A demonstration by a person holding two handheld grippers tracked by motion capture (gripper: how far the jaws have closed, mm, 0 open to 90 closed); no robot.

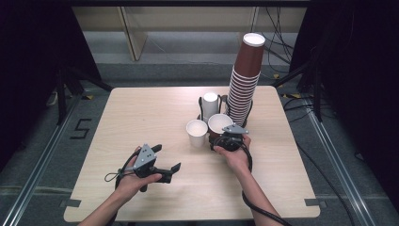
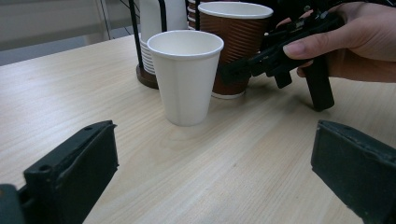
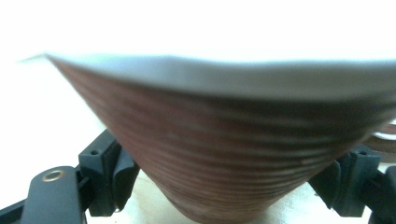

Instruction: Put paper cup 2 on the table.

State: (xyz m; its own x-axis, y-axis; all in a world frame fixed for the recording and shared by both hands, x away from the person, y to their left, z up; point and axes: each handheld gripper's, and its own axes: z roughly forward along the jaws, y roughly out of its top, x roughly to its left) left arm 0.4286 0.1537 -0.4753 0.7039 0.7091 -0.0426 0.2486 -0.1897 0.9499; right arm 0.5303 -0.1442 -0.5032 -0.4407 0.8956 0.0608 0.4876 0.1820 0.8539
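Note:
A brown ribbed paper cup [image 1: 220, 123] stands upright on the wooden table [image 1: 141, 117], just right of a single white paper cup [image 1: 196, 132]. My right gripper [image 1: 219, 136] reaches the brown cup from the near side. In the right gripper view the brown cup [image 3: 233, 140] sits between the jaws of that gripper [image 3: 229, 186], which flank its lower wall closely without visibly squeezing it. My left gripper [image 1: 167, 157] hovers over the table's front left, open and holding nothing. The left gripper view looks past its wide jaws [image 2: 210, 172] at the white cup [image 2: 187, 74] and the brown cup [image 2: 236, 42].
A tall leaning stack of brown cups [image 1: 244, 84] rises in a black wire holder behind the right hand. A shorter stack of white cups [image 1: 210, 103] stands in the holder beside it. Bare wood lies to the left and front.

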